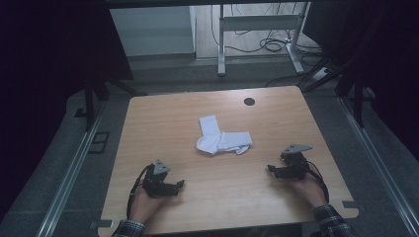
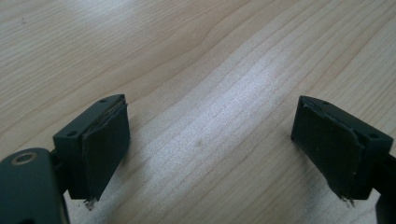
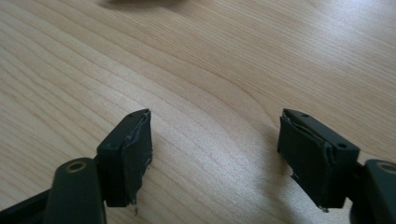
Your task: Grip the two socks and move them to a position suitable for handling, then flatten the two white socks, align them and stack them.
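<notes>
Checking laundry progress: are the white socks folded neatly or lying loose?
Lying loose: the white socks sprawl crosswise in a rumpled heap on the table.

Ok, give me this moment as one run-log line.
left gripper: open, empty, near table edge | right gripper: open, empty | white socks: crumpled mid-table, untouched, ahead of both grippers

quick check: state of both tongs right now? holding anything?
Left tongs: open, empty, bare table between the jaws.
Right tongs: open, empty, apart from the white socks.
</notes>
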`<action>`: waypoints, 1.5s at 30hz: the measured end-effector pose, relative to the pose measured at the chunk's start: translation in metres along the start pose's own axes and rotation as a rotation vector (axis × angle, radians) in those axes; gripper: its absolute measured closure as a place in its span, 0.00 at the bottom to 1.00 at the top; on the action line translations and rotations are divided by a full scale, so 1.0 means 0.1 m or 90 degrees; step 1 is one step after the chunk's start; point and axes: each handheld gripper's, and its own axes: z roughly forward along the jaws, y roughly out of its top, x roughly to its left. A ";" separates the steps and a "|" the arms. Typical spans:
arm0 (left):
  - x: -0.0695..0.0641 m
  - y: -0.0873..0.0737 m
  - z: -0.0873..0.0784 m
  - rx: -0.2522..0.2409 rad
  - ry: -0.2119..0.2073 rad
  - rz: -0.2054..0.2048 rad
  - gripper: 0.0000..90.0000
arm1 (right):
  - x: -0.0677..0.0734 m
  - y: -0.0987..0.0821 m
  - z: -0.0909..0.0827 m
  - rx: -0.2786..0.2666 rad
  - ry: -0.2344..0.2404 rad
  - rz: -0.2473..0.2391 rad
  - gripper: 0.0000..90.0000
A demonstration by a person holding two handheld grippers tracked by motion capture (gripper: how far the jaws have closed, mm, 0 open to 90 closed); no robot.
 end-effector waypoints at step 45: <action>-0.01 0.01 0.01 -0.001 0.003 -0.003 0.13 | 0.04 0.24 -0.04 -0.001 0.019 0.023 0.46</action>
